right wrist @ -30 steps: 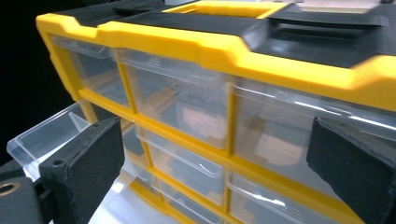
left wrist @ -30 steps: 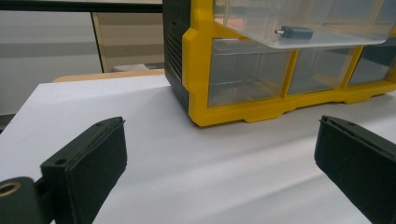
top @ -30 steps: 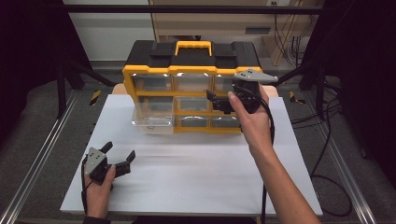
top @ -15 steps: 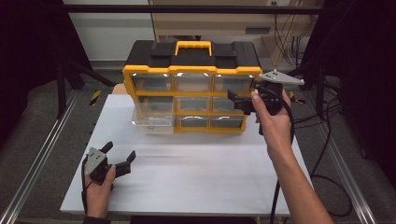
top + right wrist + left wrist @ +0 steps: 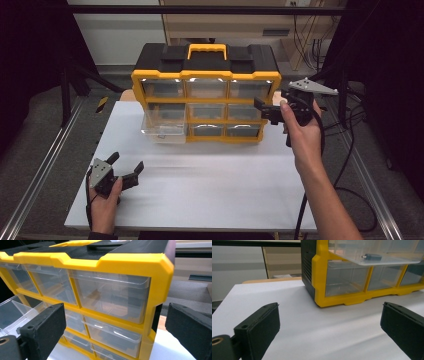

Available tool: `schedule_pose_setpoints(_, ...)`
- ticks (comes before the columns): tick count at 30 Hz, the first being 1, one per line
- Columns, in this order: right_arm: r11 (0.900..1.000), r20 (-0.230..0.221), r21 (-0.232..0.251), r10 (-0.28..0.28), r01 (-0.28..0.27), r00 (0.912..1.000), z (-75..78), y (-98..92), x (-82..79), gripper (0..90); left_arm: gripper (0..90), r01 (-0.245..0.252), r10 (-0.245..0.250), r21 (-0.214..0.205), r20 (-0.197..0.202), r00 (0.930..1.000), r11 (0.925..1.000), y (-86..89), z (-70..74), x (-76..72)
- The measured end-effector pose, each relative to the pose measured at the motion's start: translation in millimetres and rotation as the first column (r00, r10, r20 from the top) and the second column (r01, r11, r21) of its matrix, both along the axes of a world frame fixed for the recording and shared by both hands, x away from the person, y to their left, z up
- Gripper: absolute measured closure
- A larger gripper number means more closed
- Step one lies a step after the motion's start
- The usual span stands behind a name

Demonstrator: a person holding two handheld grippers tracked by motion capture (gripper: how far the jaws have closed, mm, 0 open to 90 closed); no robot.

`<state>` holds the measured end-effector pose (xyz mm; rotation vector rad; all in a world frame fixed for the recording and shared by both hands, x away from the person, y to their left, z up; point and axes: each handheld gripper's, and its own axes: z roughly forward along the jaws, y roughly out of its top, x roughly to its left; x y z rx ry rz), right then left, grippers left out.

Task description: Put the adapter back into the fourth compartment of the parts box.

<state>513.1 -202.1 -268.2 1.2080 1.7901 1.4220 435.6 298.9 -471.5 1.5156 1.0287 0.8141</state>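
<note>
From above my side, the high view looks forward and down over the whole white surface and the yellow organizer at its far edge. My left claw carries a camera low over the surface, facing the organizer's bottom left corner from fairly near. My right claw carries one close against its upper right corner. All three views share the organizer.
</note>
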Motion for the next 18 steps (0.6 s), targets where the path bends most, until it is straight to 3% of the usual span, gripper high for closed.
schedule_pose_setpoints(5, 0.9999, 0.002, 0.008, -0.008, 0.008, 1.0, -0.9, -6.7, 0.2, 3.2, 2.1, 0.008, -0.008, 0.017, -0.004, 1.0, 0.9998, -2.7, -0.6, -0.7)
schedule_pose_setpoints(18, 0.9978, -0.003, 0.024, -0.062, 0.062, 0.9981, -6.9, -30.8, -0.7, 3.4, 1.9, -0.01, 0.01, 0.002, -0.005, 0.9999, 1.0, 1.5, -1.4, -0.3)
